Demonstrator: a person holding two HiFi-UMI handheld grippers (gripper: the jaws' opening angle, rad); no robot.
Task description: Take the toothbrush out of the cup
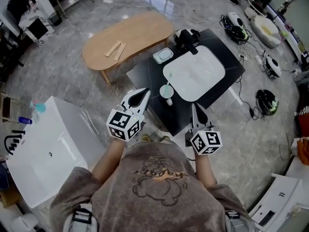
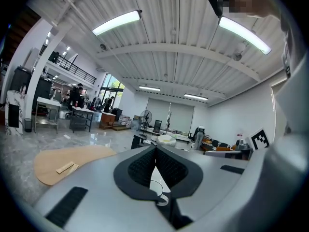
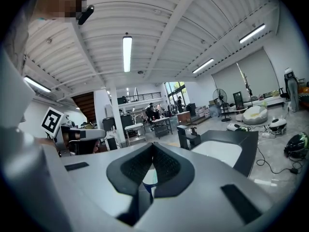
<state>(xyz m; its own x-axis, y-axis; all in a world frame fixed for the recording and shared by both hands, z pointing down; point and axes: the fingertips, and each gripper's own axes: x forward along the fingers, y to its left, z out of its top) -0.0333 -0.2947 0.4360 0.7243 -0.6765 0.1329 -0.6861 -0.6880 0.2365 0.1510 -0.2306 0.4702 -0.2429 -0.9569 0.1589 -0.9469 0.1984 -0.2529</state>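
Since the toothbrush (image 1: 167, 88) is sitting upright in the cup (image 1: 166, 94), I'd say none of the actual job is done yet. Everything's left to do: get a gripper onto the brush, grab it and lift it clear. The cup stands on the dark worktop (image 1: 178, 115), just ahead of the left gripper (image 1: 145, 92) and a touch to its right. That puts it ahead and to the left of the right gripper (image 1: 194, 106), so it's roughly between the two and a bit in front. The white sink (image 1: 193, 74) is right behind the cup from where the grippers are. Left gripper (image 2: 155, 148): the pads meet at the tip, so it's closed with nothing in it, and you can just see the cup's rim through the gap lower down. Right gripper (image 3: 153, 145): same deal, closed on nothing and not touching anything. My guess is whichever one goes for the brush has to open up first, since neither could take it as they are. The brush handle looks thin, so the grab will need decent aim or the cup gets knocked.
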